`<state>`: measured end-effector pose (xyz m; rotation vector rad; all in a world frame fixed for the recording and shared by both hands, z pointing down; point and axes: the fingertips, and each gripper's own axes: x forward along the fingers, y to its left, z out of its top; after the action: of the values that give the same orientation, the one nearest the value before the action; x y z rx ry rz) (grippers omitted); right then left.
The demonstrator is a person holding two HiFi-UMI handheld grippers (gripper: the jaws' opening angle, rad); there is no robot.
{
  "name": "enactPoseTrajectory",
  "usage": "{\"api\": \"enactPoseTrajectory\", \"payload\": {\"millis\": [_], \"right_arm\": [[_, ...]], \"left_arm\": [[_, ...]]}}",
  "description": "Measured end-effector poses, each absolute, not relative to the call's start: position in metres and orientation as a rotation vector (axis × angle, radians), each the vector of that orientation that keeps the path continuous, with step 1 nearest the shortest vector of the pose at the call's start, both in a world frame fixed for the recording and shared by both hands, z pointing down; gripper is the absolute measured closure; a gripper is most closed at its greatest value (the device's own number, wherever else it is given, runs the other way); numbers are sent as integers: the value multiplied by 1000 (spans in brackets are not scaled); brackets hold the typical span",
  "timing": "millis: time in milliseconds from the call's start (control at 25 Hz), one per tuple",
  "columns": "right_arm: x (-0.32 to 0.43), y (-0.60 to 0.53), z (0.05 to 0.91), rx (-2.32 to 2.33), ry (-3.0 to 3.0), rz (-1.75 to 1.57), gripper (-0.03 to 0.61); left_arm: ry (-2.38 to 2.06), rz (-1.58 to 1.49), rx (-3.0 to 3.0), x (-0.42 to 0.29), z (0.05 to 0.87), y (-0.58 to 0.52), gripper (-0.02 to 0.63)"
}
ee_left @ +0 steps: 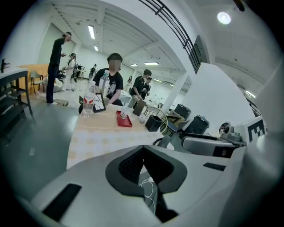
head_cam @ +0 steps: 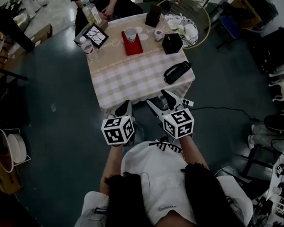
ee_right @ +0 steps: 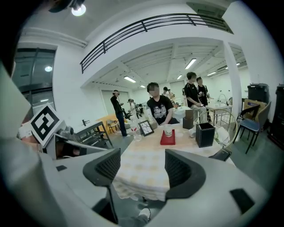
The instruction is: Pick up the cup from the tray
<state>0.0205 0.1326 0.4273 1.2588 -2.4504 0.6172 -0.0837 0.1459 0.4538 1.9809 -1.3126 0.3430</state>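
Left gripper: dark ribbed pads pressed together at the tips, nothing pinched. A white cable shows on the floor below them. Right gripper: jaws spread wide, gap empty, with only the table edge and floor showing between the pads.

In the head view the left gripper and right gripper sit side by side at the near edge of the square table with a beige-and-white checked cloth, tips pointing at it. Black-and-white marker cubes sit at the back of each gripper, with the person's forearms behind them.

White printed cup stands upright on the flat red rectangular tray at the far half of the table, well apart from both grippers and touched by neither. Same cup in the right gripper view, on the tray.

- Right of the tray: small white cup, then black open-top square box.
- Near right corner: black zipped pouch.
- Left of the tray: clear plastic bottle with red label, and a black-framed picture with white crack pattern.
- Beyond the table's far right corner: round wire-rimmed stand holding white crockery.
- Far side: a seated person in a black top.
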Motion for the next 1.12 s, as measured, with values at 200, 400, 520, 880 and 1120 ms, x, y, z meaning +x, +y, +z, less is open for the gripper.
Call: {"api": "enactPoseTrajectory", "payload": {"millis": [200, 400, 520, 880, 1120], "right_arm": [[5, 88, 427, 1301, -2431, 620, 279], [-5, 50, 428, 1347, -2419, 625, 278], [-9, 32, 429, 1367, -2416, 622, 278], [-10, -25, 434, 1384, -2419, 596, 249], [-17, -65, 441, 1322, -2436, 593, 238]], "left_arm": [[-1297, 352, 2002, -102, 451, 96, 607], [-1279, 366, 2029, -113, 450, 59, 606], [-1268, 377, 2016, -119, 455, 43, 607], [-1296, 373, 2007, -124, 458, -6, 607], [-1349, 384, 1952, -133, 465, -43, 606]]}}
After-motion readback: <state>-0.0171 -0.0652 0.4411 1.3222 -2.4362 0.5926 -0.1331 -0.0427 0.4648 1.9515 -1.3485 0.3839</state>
